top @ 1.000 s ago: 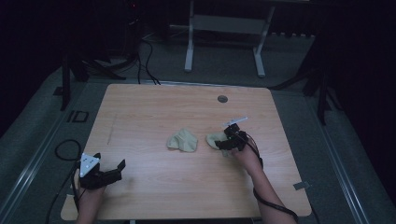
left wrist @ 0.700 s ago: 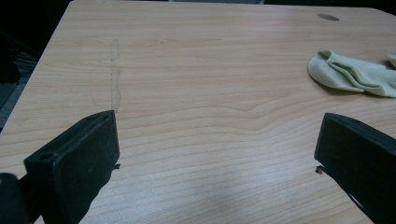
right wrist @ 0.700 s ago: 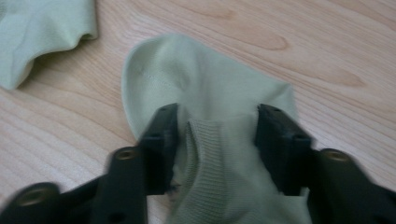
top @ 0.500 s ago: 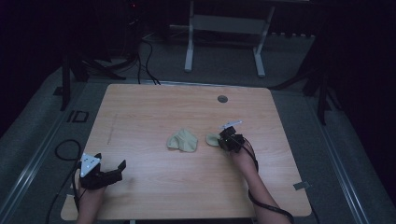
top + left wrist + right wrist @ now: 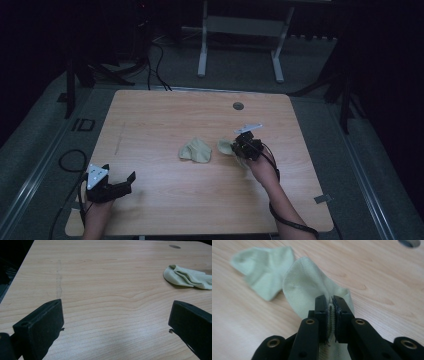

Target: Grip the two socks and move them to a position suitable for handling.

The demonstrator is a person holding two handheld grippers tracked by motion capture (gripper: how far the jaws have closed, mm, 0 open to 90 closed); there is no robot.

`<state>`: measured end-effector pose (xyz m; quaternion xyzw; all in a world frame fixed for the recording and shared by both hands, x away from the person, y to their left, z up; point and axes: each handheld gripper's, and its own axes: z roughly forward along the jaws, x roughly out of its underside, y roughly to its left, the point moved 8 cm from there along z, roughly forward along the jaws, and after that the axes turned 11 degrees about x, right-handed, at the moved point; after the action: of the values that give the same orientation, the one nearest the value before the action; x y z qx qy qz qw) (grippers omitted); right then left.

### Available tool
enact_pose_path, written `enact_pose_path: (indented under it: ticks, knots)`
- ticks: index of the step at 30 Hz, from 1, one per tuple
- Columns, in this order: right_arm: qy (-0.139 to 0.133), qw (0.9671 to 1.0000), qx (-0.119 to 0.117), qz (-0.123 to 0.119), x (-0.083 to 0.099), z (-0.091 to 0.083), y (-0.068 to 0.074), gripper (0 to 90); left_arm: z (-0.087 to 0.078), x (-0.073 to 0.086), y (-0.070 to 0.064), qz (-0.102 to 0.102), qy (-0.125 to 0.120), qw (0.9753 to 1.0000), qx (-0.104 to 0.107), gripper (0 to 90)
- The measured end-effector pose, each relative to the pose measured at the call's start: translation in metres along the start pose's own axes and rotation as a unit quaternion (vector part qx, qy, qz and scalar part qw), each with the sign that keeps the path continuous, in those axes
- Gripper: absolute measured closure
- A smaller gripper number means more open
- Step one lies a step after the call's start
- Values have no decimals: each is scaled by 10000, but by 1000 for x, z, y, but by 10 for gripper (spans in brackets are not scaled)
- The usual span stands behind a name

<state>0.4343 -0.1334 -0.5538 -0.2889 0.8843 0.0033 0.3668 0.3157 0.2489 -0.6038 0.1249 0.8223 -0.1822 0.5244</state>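
Two pale green socks lie near the middle of the wooden table (image 5: 160,120). One sock (image 5: 196,150) rests crumpled on its own, seen also in the left gripper view as a sock (image 5: 187,277) at the far right. My right gripper (image 5: 239,146) is shut on the edge of the second sock (image 5: 307,287), whose fabric is pinched between the jaws and drapes forward onto the table. The free sock (image 5: 262,265) lies just beyond it. My left gripper (image 5: 131,179) sits low at the table's near left corner, open, with bare wood between its fingers (image 5: 42,325).
A round grommet hole (image 5: 238,106) sits near the table's far edge. A faint pencil-like line (image 5: 59,277) runs across the wood left of centre. Cables (image 5: 70,160) and a metal stand (image 5: 240,45) occupy the dark floor around the table.
The right gripper with its sock has shifted slightly left, toward the other sock. The left gripper has stayed in place.
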Motion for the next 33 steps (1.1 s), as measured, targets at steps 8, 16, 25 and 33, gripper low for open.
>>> enact_pose_path:
  ticks: [8,16,25,33]
  knots:
    - [-381,9990,-177,-138,-3,-41,25,831,1,0,-1,7,36,10000,49,0]
    - [-374,9978,-362,-403,21,-61,61,830,4,-1,-4,3,38,9999,107,0]
    - [241,9950,-805,-535,64,-29,108,829,5,-2,-10,23,22,9998,194,0]
    - [262,9958,-658,-575,75,-16,131,537,5,-5,-17,81,-28,9995,297,0]
